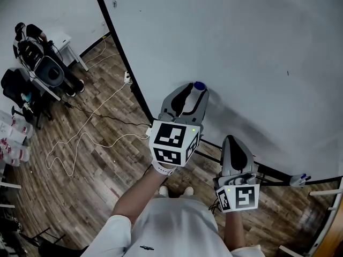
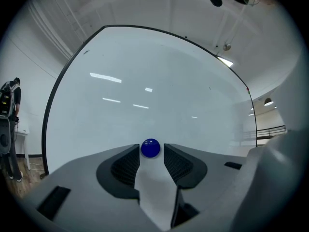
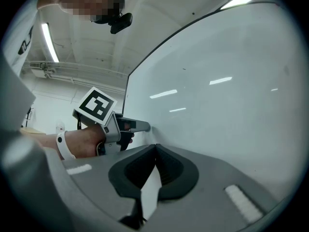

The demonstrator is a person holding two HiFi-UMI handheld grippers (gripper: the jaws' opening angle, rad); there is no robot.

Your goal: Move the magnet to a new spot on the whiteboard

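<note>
Left gripper [image 2: 151,150] jaws are spread and straddle the magnet [image 2: 150,148] without pinching it. The magnet sticks to the whiteboard [image 2: 145,71]. Right gripper [image 3: 155,149], off to the magnet's right, is pressed together and empty. This looks like the grasp-or-release step. Next: close squarely on the magnet, or back straight off.

Glossy blue magnet [image 2: 150,148]; smooth, shiny whiteboard [image 2: 145,71]; wood-plank floor [image 1: 32,191].
</note>
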